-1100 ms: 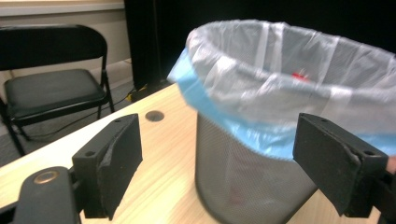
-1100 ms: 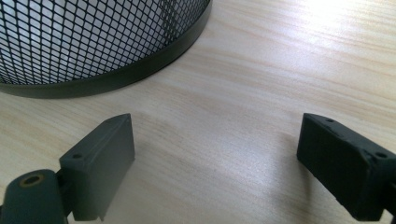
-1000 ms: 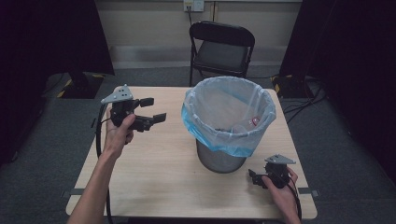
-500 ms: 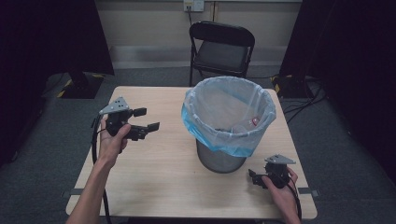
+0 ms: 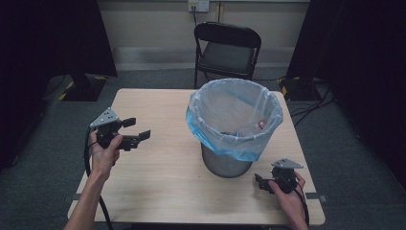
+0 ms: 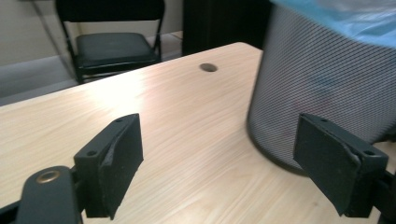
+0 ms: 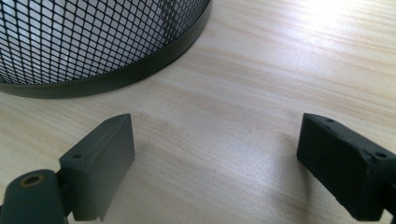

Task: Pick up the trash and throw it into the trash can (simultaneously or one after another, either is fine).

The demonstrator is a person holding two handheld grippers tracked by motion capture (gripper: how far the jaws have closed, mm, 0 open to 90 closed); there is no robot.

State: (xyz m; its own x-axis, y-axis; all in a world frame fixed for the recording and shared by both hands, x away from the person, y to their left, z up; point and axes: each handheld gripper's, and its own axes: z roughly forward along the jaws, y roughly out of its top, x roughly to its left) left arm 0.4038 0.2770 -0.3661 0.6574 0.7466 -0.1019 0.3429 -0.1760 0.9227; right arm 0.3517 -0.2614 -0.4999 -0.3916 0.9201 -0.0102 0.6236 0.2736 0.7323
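A black mesh waste bin (image 5: 225,163) lined with a pale blue plastic bag (image 5: 234,143) stands right of the middle of the wooden table (image 5: 163,182). A small pink item (image 5: 261,124) lies inside the bag. My left gripper (image 5: 136,129) is held over the table's left side, open and empty, pointing toward the bin. In the left gripper view the gripper (image 6: 219,135) faces the bin's mesh wall (image 6: 322,70). My right gripper (image 5: 259,183) sits low by the front right edge, open and empty. In the right gripper view the gripper (image 7: 215,126) frames bare wood just short of the bin's base (image 7: 93,37).
A black folding chair (image 5: 227,52) stands behind the table's far edge. A round cable hole (image 6: 208,67) is cut in the tabletop near the far side. Dark curtains and grey floor surround the table.
My left gripper has come down and back toward the person, a little to the left, still open. The right gripper has stayed where it was.
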